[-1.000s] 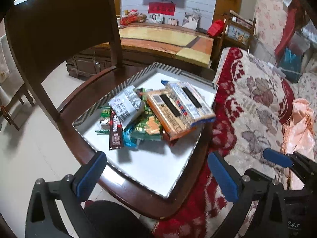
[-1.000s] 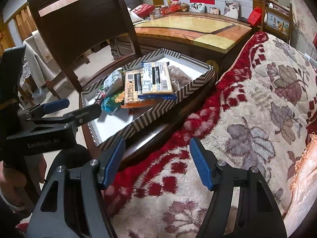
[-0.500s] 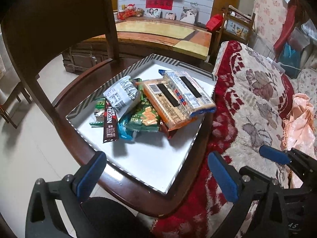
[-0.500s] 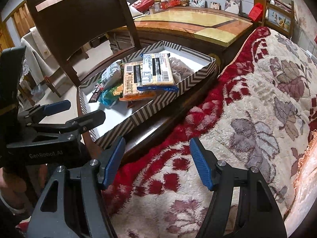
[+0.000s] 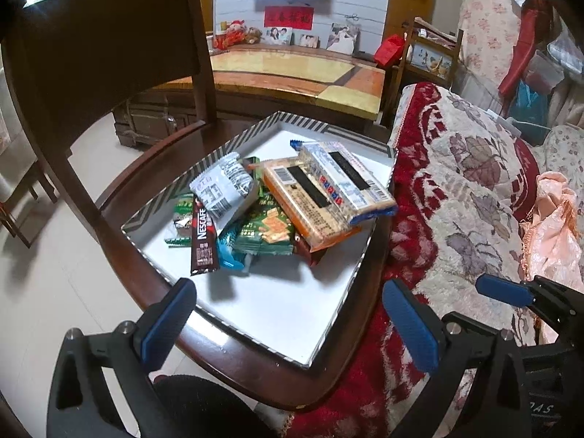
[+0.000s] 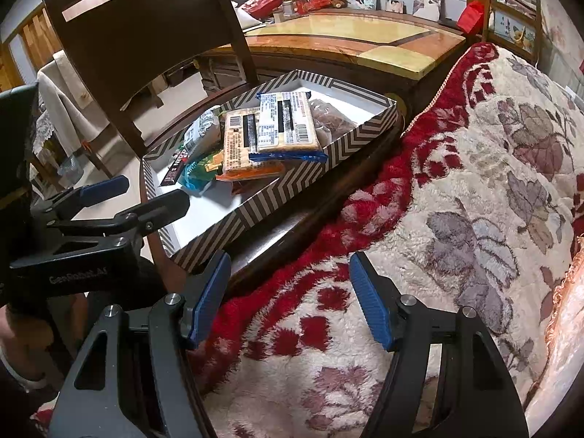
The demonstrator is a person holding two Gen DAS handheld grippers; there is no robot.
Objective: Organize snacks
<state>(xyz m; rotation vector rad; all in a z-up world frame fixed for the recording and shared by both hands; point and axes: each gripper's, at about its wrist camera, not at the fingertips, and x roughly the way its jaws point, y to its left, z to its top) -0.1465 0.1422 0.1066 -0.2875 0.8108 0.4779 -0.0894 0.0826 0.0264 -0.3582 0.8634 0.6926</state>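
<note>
Heaped at centre frame of the left wrist view: loose snack packets (image 5: pixel 277 204) inside a shallow white cardboard tray with a grey chevron-striped rim (image 5: pixel 153 208), itself resting on the seat of a dark wooden chair (image 5: pixel 120 58). Topping the pile, two flat cracker packs, orange-wrapped (image 5: pixel 303 204) and blue-edged (image 5: pixel 343 182), overhanging the smaller green and silver sachets beneath; propped at the left edge, a dark brown Nescafé stick sachet (image 5: pixel 203 241). Poised at bottom of frame, left hand-held gripper (image 5: pixel 292 314), fingers spread wide, clamping nothing, near the tray's front corner. At lower centre of the right wrist view, right hand-held gripper (image 6: pixel 290 294), likewise spread and empty, over a red-and-cream floral plush blanket (image 6: pixel 474 189). Likely hazards: a careless pull toppling the stacked packs, slick wrappers slipping free, or a nudged rim sliding the tray off the seat.
</note>
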